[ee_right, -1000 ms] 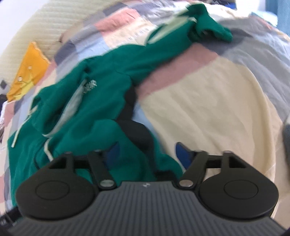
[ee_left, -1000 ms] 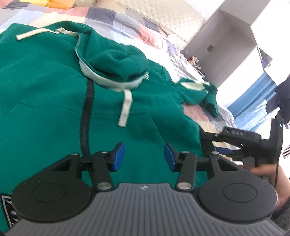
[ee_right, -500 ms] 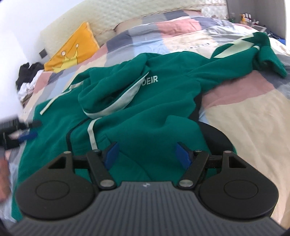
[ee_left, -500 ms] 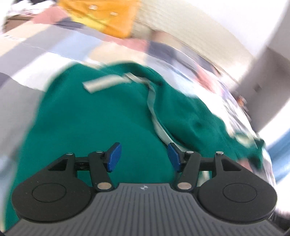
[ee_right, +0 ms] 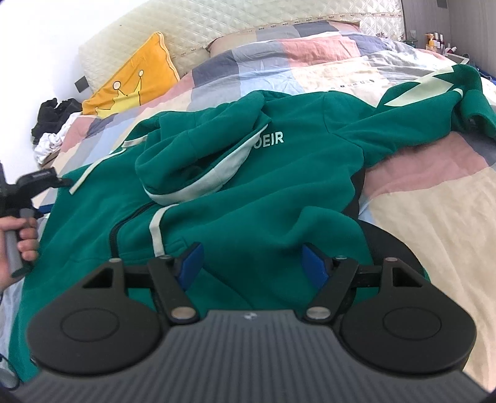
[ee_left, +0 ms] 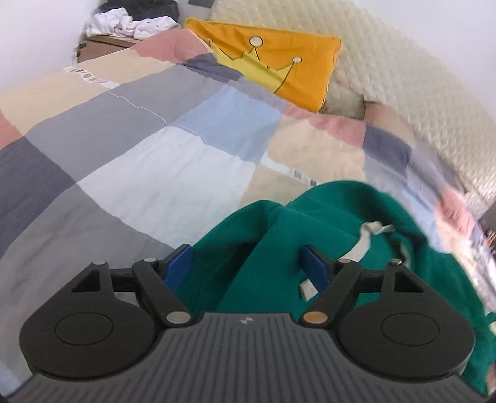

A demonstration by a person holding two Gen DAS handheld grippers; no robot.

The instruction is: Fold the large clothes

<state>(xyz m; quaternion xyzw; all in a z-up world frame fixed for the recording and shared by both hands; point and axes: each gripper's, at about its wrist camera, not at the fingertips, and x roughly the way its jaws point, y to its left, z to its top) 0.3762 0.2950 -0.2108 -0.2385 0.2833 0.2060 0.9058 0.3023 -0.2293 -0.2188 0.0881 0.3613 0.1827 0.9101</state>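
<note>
A large green hoodie (ee_right: 279, 192) lies front up on the bed, with its hood (ee_right: 201, 152) flopped over the chest, white lettering, white drawstrings and a black zip. One sleeve (ee_right: 434, 102) stretches to the far right. My right gripper (ee_right: 252, 263) hangs open over the lower front, pads clear of the cloth. My left gripper (ee_left: 248, 263) is over the hoodie's (ee_left: 310, 248) left edge. Its jaws are opening, and green cloth lies between and under the pads without being pinched. In the right wrist view the left gripper (ee_right: 59, 183) shows at the far left, held by a hand (ee_right: 18, 235).
The bed has a patchwork cover (ee_left: 155, 148) of grey, blue, beige and pink squares. A yellow crown pillow (ee_left: 279, 65) leans on the quilted headboard (ee_right: 217, 24). A pile of clothes (ee_right: 49, 124) sits beside the bed at far left. Something black (ee_right: 387, 245) shows under the hoodie's right edge.
My left gripper swung from the hoodie's middle to its left edge and its jaws widened. The right gripper turned and shifted so that it faces the hoodie's front; its jaws stayed the same.
</note>
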